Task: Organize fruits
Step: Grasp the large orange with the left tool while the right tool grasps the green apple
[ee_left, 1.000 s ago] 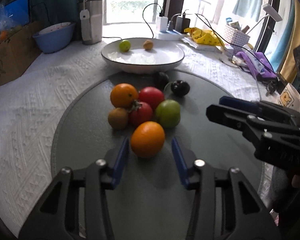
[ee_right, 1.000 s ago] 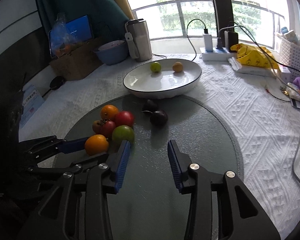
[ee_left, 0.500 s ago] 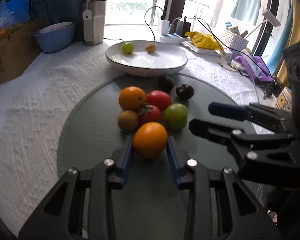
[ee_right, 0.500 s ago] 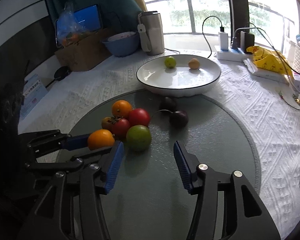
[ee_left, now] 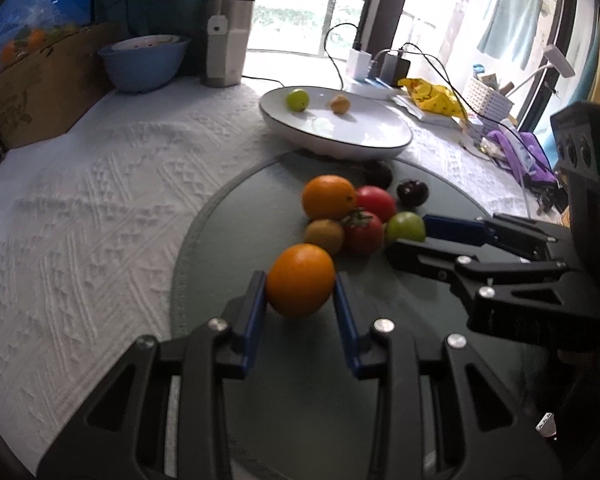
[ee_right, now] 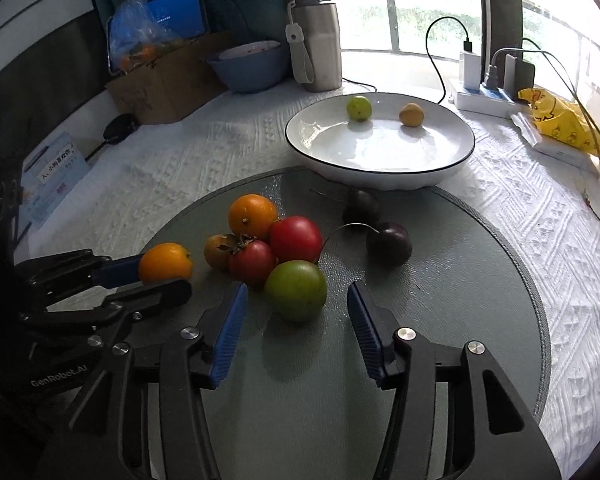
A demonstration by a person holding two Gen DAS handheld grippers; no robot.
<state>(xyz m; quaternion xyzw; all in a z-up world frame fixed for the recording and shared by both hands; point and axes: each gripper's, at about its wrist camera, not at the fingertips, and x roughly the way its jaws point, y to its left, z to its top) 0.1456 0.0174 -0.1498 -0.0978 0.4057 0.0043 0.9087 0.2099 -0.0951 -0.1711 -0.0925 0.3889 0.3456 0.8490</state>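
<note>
Gripping an orange [ee_left: 300, 279] in my left gripper [ee_left: 300, 300], both blue pads pressed against its sides over the round grey mat [ee_right: 460, 320].

My right gripper [ee_right: 294, 320] stands open, its fingers flanking the green fruit [ee_right: 296, 290] without touching it. Behind it sit two red tomatoes, a second orange [ee_right: 253, 216] and two dark plums; the white plate [ee_right: 380, 172] beyond holds two small fruits.

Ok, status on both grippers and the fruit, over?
Left gripper shut on orange. Right gripper open around green tomato. Red tomato touching it.
</note>
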